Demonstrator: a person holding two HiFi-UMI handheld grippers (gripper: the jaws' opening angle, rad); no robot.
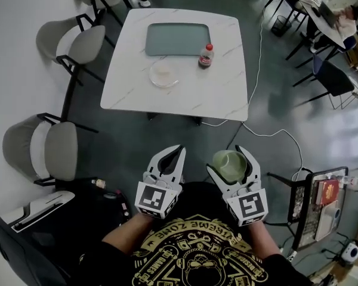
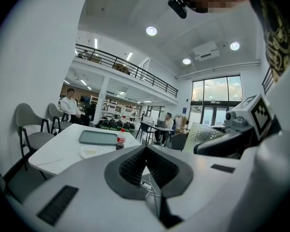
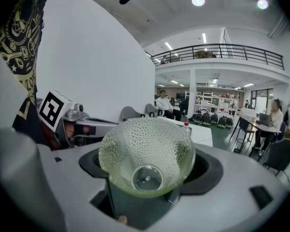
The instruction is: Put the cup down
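A pale green dimpled glass cup (image 1: 229, 165) sits between the fingers of my right gripper (image 1: 231, 159), which is shut on it. Both are held close to my body, over the floor and well short of the white marble table (image 1: 227, 94). In the right gripper view the cup (image 3: 147, 149) lies on its side, its open mouth facing the camera and its clear base deep between the jaws. My left gripper (image 1: 174, 152) hovers beside it, shut with nothing in it. The left gripper view shows its ridged pads (image 2: 135, 166) meeting at the tips.
The table carries a grey tray (image 1: 178, 39), a cola bottle (image 1: 206, 56) and a clear glass plate (image 1: 164, 74). Grey chairs (image 1: 71, 40) (image 1: 39, 145) stand to its left. A white cable (image 1: 268, 133) runs across the floor. A rack (image 1: 322, 201) is at my right, a black case (image 1: 36, 219) at my left.
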